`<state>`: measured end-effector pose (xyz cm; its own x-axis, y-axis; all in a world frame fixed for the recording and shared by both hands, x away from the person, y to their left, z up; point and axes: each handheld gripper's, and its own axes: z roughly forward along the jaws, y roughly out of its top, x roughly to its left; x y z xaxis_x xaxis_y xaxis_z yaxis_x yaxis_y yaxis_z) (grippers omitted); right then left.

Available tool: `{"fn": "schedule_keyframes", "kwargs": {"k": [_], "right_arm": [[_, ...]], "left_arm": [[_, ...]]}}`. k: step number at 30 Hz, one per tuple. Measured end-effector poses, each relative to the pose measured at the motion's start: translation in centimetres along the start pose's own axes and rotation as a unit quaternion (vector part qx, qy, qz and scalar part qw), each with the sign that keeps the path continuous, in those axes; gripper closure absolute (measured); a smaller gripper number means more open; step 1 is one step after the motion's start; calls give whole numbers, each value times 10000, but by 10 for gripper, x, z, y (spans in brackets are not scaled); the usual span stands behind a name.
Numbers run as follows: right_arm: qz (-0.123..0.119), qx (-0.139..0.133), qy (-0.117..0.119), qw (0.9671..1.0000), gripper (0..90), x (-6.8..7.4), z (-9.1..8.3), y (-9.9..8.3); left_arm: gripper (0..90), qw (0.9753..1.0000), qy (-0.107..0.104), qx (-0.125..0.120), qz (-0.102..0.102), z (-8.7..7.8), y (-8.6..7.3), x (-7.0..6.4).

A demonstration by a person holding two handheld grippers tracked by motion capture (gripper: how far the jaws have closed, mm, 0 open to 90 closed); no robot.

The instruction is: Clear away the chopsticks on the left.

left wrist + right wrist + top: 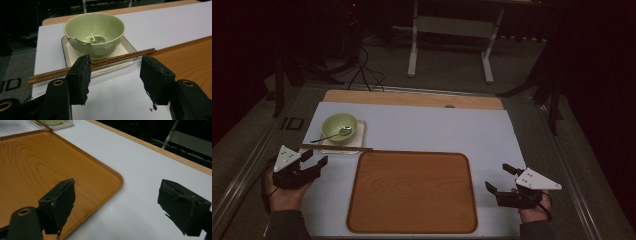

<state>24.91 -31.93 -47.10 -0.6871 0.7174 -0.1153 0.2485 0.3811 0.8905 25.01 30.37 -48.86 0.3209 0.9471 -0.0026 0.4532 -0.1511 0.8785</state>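
Note:
A green bowl with a metal spoon in it sits on a small white square dish at the table's left. A pair of brown chopsticks lies across the dish's near edge. A wooden tray lies in the middle, bare. My left gripper is open, held just short of the chopsticks, bowl and dish. My right gripper is open beside the tray's right edge, over the white mat.
A white mat covers the tabletop, with a wooden strip along its far edge. Beyond stand a white frame's legs and cables on the floor. Metal rails border the table.

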Motion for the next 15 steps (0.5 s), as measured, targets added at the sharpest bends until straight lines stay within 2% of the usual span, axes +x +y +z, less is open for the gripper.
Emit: {"fn": "schedule_keyframes", "kwargs": {"k": [9, 15], "right_arm": [[-44, 59, 95, 9999, 141, 1, 2, 1], [-41, 75, 110, 9999, 141, 1, 2, 1]], "left_arm": [[387, 9995, 35, 178, 246, 17, -1, 1], [360, 9991, 56, 284, 303, 28, -2, 3]]}}
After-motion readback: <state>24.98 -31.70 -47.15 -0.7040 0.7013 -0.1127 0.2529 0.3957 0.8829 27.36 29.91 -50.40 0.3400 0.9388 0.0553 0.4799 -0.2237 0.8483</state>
